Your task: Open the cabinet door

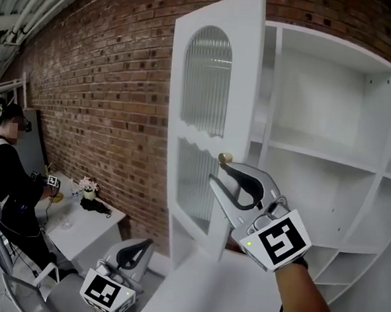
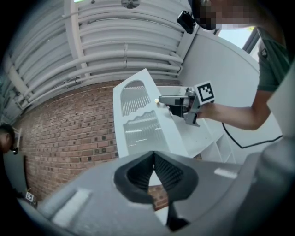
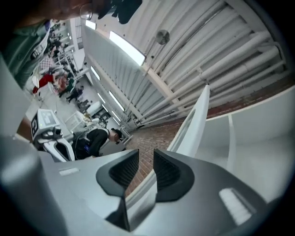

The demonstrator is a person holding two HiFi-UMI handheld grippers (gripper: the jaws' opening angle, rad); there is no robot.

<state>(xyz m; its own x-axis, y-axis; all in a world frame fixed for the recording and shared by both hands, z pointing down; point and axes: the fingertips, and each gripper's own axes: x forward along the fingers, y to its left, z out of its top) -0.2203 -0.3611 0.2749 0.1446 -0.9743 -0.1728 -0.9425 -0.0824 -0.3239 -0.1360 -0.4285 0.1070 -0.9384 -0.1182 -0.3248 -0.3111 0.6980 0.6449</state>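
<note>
The white cabinet [image 1: 321,94] stands against the brick wall with its left door [image 1: 219,73] swung wide open toward me. The door has two ribbed glass panels and a small pale knob [image 1: 225,158] on its free edge. My right gripper [image 1: 219,174] is open just below and beside the knob, with nothing between its fingers. The right gripper view shows the door's edge [image 3: 193,120] beyond that gripper's [image 3: 146,159] parted pads. My left gripper [image 1: 134,251] hangs low at the left, away from the door. In the left gripper view its [image 2: 154,159] pads meet at the tips, and the door [image 2: 138,124] and the right gripper [image 2: 166,100] lie ahead.
Bare white shelves [image 1: 323,155] fill the cabinet's inside. A brick wall [image 1: 100,77] runs to the left. A person in black [image 1: 5,177] stands at the far left beside a low white table [image 1: 88,231] with flowers and small objects.
</note>
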